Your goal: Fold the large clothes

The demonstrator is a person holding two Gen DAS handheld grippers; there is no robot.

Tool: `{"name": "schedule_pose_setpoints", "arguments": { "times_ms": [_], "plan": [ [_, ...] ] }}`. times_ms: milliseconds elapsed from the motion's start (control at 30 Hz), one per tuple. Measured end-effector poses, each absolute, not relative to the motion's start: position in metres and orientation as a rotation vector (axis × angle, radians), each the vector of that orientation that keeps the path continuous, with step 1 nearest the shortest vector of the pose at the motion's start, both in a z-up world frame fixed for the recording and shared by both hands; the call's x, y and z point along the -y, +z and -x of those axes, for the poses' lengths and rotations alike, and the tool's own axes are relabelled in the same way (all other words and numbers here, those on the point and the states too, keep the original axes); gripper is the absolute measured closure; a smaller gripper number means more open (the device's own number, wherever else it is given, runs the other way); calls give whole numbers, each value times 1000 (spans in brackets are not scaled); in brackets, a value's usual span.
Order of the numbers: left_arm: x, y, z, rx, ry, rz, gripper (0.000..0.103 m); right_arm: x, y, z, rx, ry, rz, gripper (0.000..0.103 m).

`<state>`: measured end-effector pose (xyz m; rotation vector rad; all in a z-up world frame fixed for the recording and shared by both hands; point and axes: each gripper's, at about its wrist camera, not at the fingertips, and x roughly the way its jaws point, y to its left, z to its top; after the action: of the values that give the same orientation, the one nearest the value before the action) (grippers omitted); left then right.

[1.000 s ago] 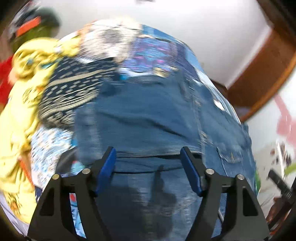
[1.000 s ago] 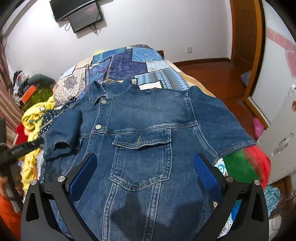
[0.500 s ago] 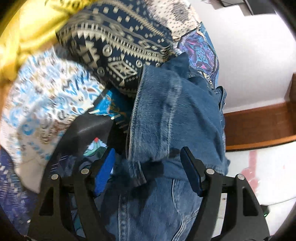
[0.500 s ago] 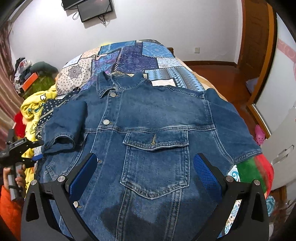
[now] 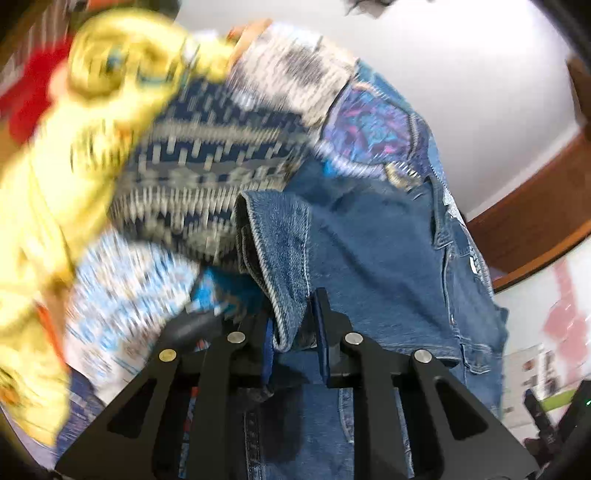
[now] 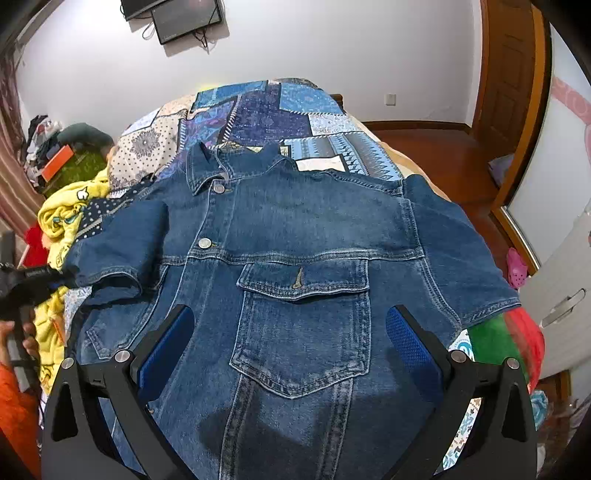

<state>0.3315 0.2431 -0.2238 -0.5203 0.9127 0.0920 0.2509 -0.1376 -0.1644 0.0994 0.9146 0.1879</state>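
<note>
Between left gripper (image 5: 295,332) pads, denim jacket (image 6: 314,258) sleeve hem

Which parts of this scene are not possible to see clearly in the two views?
- Left wrist view: the yellow garment and the patterned quilt are smeared by motion blur.
- Left wrist view: the left claw is closed on the sleeve cuff; the pinched fabric is hidden between its fingers.
- Right wrist view: the denim jacket hem is cut off by the bottom edge, behind the open right claw.
- Right wrist view: the TV is cut by the top edge.
</note>
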Motion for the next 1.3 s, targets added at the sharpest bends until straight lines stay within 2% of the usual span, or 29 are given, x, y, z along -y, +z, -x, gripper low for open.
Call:
{"name": "schedule_pose_setpoints", "arguments": {
  "times_ms": [67,100,367,533,700,967,1200,1300],
  "plan": [
    [-230,-197,-331,-865,89,449,87,143,-163,-249,-905,189,-108,0],
    [-223,-182,-334,-838,76,422,94,146,-162,-249,-901,186,-113,0],
    [-137,-92,-355,-693,-57,283,94,189,-155,-243,-859,148,-188,0],
    [-58,-73,-378,-684,-185,213,96,225,-154,-241,-849,106,-233,0],
    [23,-94,-408,-726,-286,158,97,262,-157,-238,-853,70,-305,0],
    [134,-166,-432,-919,-398,138,98,296,-167,-233,-881,-9,-337,0],
    [178,-232,-424,-1107,-430,23,98,312,-185,-230,-929,-37,-355,0],
    [181,-240,-417,-1157,-479,33,97,315,-192,-231,-945,-34,-368,0]
  ]
}}
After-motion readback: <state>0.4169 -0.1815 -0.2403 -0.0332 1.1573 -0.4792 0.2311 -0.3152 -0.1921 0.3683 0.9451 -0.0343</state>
